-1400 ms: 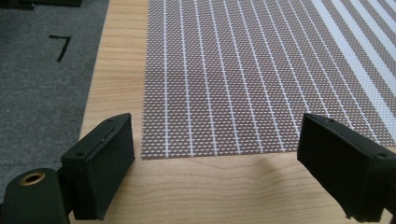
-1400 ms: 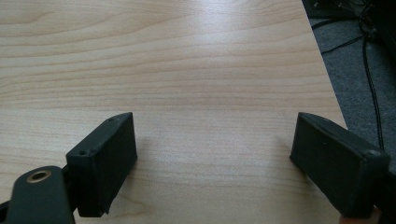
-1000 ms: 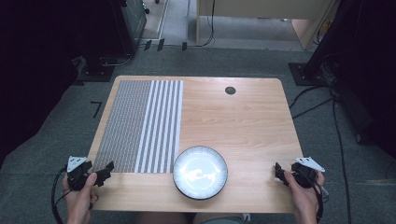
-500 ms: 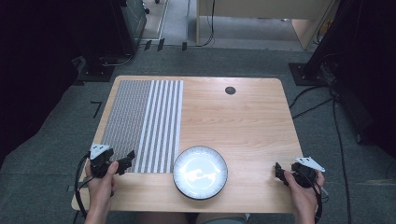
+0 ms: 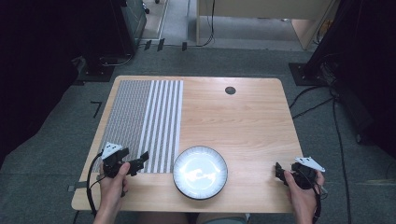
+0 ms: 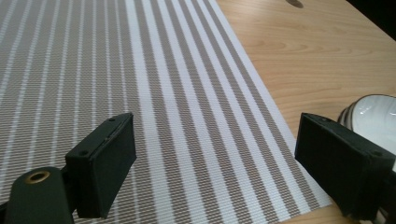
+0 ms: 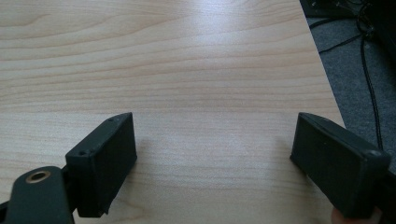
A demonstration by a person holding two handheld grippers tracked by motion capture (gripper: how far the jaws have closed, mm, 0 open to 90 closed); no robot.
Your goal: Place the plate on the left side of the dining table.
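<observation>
Your left gripper (image 5: 142,160) hangs over the near right part of the striped placemat (image 5: 140,121), jaws spread wide with nothing between them. In the left gripper view the mat's stripes run away from you, and its right edge cuts diagonally just inside the right-hand jaw. That puts the jaws across the mat's near right corner, not yet down on it.

The mat lies flat on the left half of the wooden table (image 5: 243,121), its long axis running near to far, its near edge just short of the table's near edge. The black-rimmed white plate (image 5: 200,171) sits just right of that near right corner, close beside it; from above you cannot tell whether the rim touches the mat. In the left gripper view the plate's rim (image 6: 369,109) peeks in behind the right-hand jaw, so it is the nearest thing to foul a grab.

Your right gripper (image 5: 279,171) rests at the near right of the table, jaws likewise spread and empty, with bare wood ahead of it. It is well apart from the mat and has the plate between.

So the left hand is plainly the nearer one for the mat. The corner lies just below and ahead of its jaws. The plate is open to either hand, a shade closer to your left.
</observation>
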